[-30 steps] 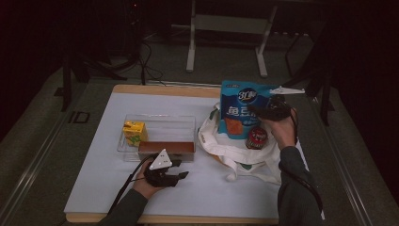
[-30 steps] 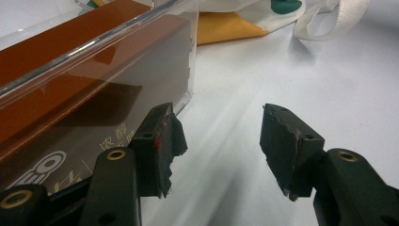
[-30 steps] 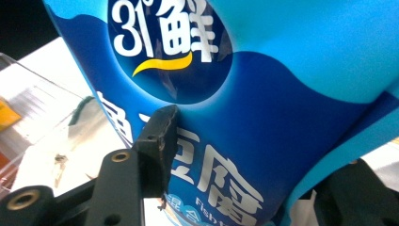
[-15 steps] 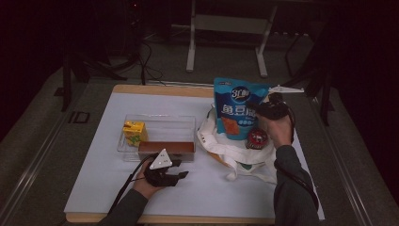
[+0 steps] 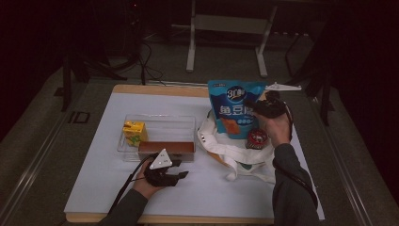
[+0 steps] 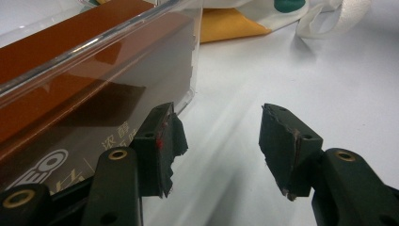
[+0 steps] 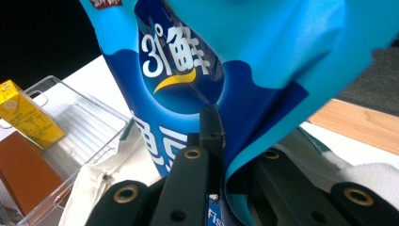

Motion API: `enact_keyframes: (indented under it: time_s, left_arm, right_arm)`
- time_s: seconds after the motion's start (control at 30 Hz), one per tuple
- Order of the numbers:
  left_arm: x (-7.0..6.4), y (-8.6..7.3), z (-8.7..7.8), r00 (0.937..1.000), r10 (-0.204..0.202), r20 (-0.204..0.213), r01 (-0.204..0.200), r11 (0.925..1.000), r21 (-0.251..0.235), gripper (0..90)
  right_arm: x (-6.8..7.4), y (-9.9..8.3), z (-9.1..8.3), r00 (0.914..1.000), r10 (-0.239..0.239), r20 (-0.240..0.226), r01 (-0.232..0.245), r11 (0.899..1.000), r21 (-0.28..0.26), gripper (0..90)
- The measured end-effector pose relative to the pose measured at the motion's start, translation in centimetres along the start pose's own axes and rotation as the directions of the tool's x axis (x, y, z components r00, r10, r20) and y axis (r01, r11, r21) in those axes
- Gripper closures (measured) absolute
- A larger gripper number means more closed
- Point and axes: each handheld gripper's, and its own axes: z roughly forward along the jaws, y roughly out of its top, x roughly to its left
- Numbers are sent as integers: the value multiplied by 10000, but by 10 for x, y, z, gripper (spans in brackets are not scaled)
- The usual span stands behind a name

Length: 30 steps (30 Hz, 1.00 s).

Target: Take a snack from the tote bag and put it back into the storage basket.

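Up close, the right claw (image 7: 221,155) clamps the blue snack bag (image 7: 226,70), while the left claw (image 6: 219,150), seemingly resting, gapes empty.

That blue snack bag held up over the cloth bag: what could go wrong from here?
The right tool pinches the blue snack bag only at its side edge, so the bag could slip or swing loose.

It hangs over the white cloth bag, beside a red can; lowered carelessly, it might knock the can or catch on the cloth.

The left tool rests open close against the clear box; a nudge could shove the box.
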Motion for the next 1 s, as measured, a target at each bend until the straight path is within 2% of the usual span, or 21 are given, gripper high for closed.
enact_keyframes:
  time_s: [0.47, 1.0]
  left_arm:
    - [0, 0, 0, 10000, -1, -19, 1, 10000, 12, 467]
    - [0, 0, 0, 10000, -35, -59, 36, 10000, 19, 475]
  right_arm:
    - [12, 15, -13, 9991, -269, -316, 255, 9987, -446, 885]
    - [32, 28, -28, 9936, -405, -1054, 321, 9963, -799, 886]
